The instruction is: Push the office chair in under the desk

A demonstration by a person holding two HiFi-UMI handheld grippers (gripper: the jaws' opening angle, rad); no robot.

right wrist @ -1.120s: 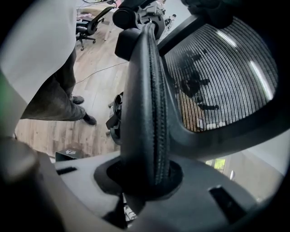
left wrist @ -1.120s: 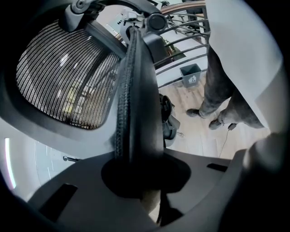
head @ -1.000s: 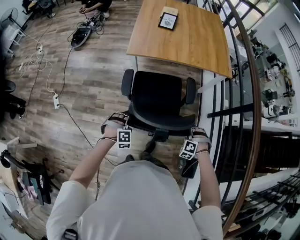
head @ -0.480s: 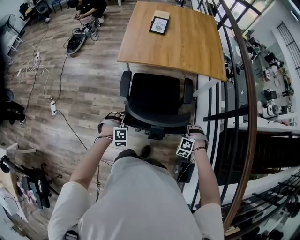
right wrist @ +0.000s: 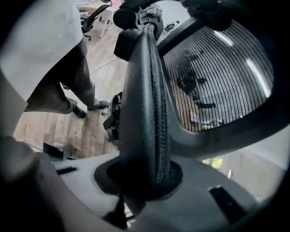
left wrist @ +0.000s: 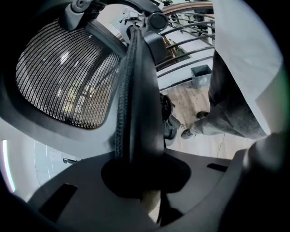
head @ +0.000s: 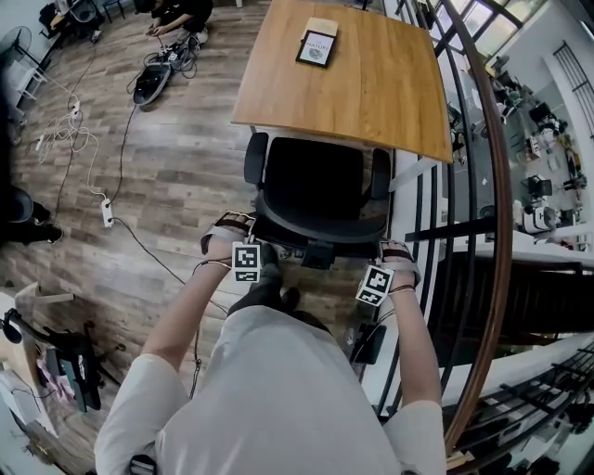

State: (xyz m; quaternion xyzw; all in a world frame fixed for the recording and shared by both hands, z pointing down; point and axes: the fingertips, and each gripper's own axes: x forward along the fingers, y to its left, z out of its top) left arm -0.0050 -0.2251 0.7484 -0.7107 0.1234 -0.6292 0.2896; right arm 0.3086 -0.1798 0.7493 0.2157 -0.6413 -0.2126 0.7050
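Note:
The black office chair (head: 316,181) faces the wooden desk (head: 371,83), its seat front and armrests right at the desk's near edge. I stand behind it. My left gripper (head: 247,239) is shut on the left edge of the mesh backrest (left wrist: 136,99), which runs down between the jaws of that gripper (left wrist: 145,174). My right gripper (head: 385,255) is shut on the backrest's right edge (right wrist: 147,104), the padded rim pinched between the jaws of this gripper (right wrist: 145,179). The chair's base is mostly hidden under the seat.
A curved metal railing (head: 469,186) runs close along the right side of chair and desk. A framed card (head: 316,48) lies on the desk. Cables and a power strip (head: 107,211) trail over the wood floor at left. A person (head: 181,11) sits far back left.
The chair has rolled forward toward the desk and the gap between them has closed. I have stepped forward behind it. Both grips are unchanged.

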